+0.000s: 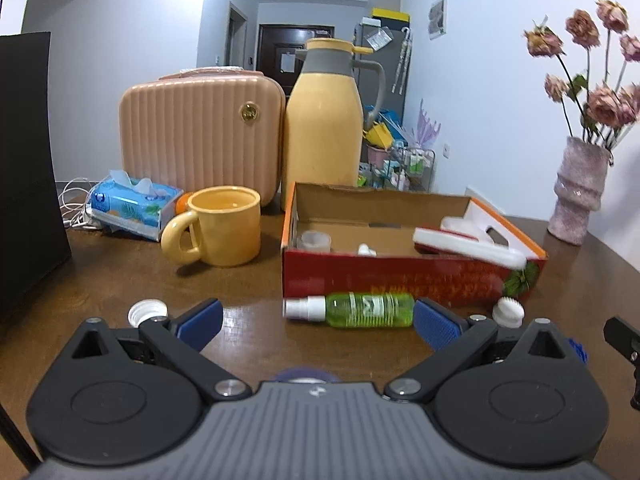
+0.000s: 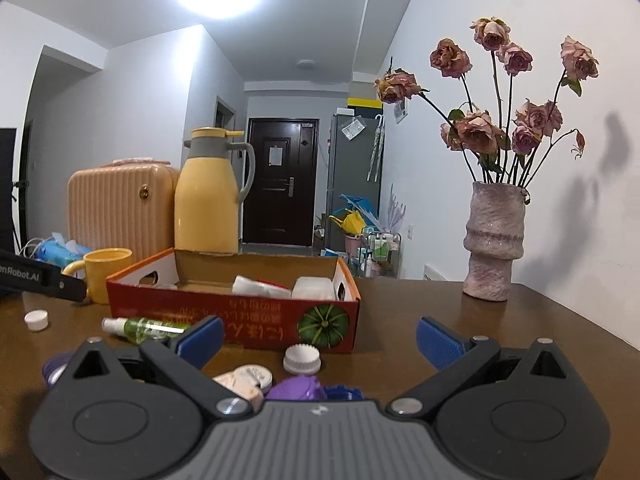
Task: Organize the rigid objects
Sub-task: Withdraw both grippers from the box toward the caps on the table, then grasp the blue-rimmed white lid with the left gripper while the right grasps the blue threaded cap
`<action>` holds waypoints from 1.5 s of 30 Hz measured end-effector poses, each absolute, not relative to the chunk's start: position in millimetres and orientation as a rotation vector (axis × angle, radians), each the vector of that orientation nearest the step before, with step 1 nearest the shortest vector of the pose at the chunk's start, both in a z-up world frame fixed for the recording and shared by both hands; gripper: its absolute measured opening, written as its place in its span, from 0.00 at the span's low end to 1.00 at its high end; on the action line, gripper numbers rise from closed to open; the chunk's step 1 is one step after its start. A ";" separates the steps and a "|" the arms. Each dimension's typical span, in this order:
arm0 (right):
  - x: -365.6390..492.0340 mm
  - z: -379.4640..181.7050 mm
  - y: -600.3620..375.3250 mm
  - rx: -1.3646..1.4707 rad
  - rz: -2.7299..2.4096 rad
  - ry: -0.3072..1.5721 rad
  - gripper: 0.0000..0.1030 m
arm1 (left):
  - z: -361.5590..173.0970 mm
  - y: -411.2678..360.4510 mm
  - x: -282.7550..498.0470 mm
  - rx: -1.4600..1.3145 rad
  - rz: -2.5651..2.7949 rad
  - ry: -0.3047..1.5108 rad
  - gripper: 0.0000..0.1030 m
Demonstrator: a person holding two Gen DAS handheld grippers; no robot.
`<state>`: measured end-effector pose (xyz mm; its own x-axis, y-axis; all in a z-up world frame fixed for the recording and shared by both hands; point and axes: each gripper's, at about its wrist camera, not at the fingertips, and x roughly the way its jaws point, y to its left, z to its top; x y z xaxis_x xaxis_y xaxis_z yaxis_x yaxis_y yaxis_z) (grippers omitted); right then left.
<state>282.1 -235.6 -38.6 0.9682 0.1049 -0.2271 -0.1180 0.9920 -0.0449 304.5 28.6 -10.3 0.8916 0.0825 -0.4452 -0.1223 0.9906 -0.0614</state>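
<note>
The left gripper (image 1: 318, 320) sits low in the frame with its blue pads wide apart and nothing between them. Just beyond its fingertips, at lower centre, a green spray bottle (image 1: 352, 310) lies on its side on the brown table (image 1: 120, 280), white nozzle pointing left; its label is too blurred to read. The bottle lies right in front of the red cardboard box (image 1: 400, 276), whose front carries yellowish printing that is smeared in this view. Inside the box are a clear tape roll (image 1: 315, 240), a small white piece and a white-and-red item at the right. A ribbed white cap (image 1: 508, 312) stands at the lower right beside the right pad, and another white cap (image 1: 147, 313) lies at the lower left.

The right gripper (image 2: 320, 336) is likewise spread open and empty. In its view the box front shows upside-down Japanese characters next to a green pumpkin picture (image 2: 322, 324). At the left edge a black part reads "enRobot.AI" (image 2: 20, 276). Below centre, near the gripper body, lie a round white-lidded tin (image 2: 248, 378), a purple lid (image 2: 296, 388) and a blue bit.

Behind, upper left of centre, stand a yellow mug (image 1: 224, 226), a yellow thermos (image 1: 324, 120), a pink case (image 1: 200, 140) and a tissue pack (image 1: 132, 204); a vase (image 2: 494, 240) of dried roses stands at the right.
</note>
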 end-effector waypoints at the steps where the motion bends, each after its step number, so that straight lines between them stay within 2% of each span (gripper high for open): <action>1: 279.1 -39.9 -235.4 -0.062 0.115 0.231 1.00 | -12.3 28.0 301.6 -0.084 0.101 0.463 1.00; 19: 256.8 -52.5 -234.6 -0.065 0.112 0.301 1.00 | -40.7 34.2 267.7 -0.061 0.054 0.526 1.00; 32: 291.8 -62.9 -253.2 -0.128 0.129 0.450 1.00 | -44.8 36.8 273.6 -0.075 0.035 0.560 1.00; 45: 363.5 -85.0 -263.6 -0.158 0.188 0.619 0.89 | -52.3 42.2 287.2 -0.091 0.052 0.612 1.00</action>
